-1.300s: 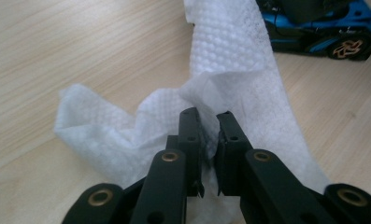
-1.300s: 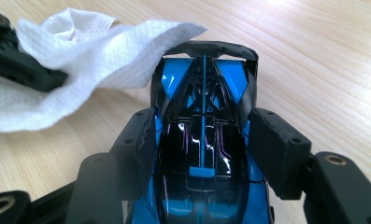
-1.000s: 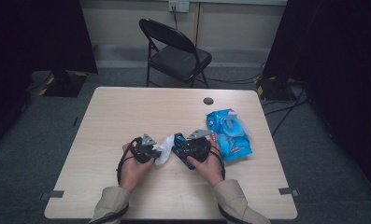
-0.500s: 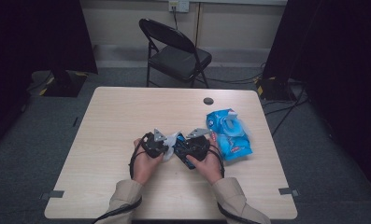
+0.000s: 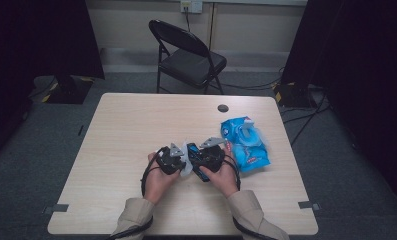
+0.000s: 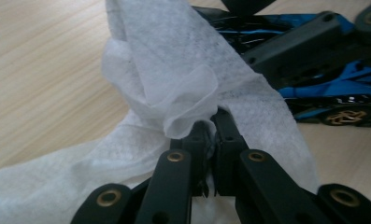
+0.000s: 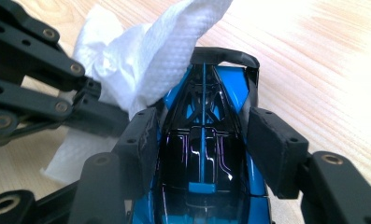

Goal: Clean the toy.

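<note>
- On a light wooden table (image 5: 131,130), a person's two hands meet near the middle of the near side, each holding a black gripper.
- The left gripper (image 6: 210,122) has its jaws pressed together on a fold of a white wipe (image 6: 183,79); the wipe drapes over and around the jaw tips.
- From above, the left gripper (image 5: 178,159) sits just beside the right gripper (image 5: 202,161), with the wipe (image 5: 186,161) bunched between them.
- The right gripper (image 7: 199,130) clamps a blue and black toy car (image 7: 204,154) by its two sides, its pads pressing on the body.
- In the right gripper view, the wipe (image 7: 146,56) lies against the front left of the toy car, touching it.
- In the left gripper view, the toy car (image 6: 323,60) lies just behind the wipe, at the upper right.
- Compared with a second ago, the left hand (image 5: 158,177) has shifted to the right, toward the toy car, so the gap between the two grippers has closed.
- The right hand (image 5: 223,175) is in the same spot as before, and the toy car has not moved.
- A blue packet of wipes (image 5: 246,142) lies on the table just right of the right hand, where it lay earlier.
- A small dark round disc (image 5: 223,108) sits near the far edge of the table.
- A black folding chair (image 5: 186,55) stands beyond the table.
</note>
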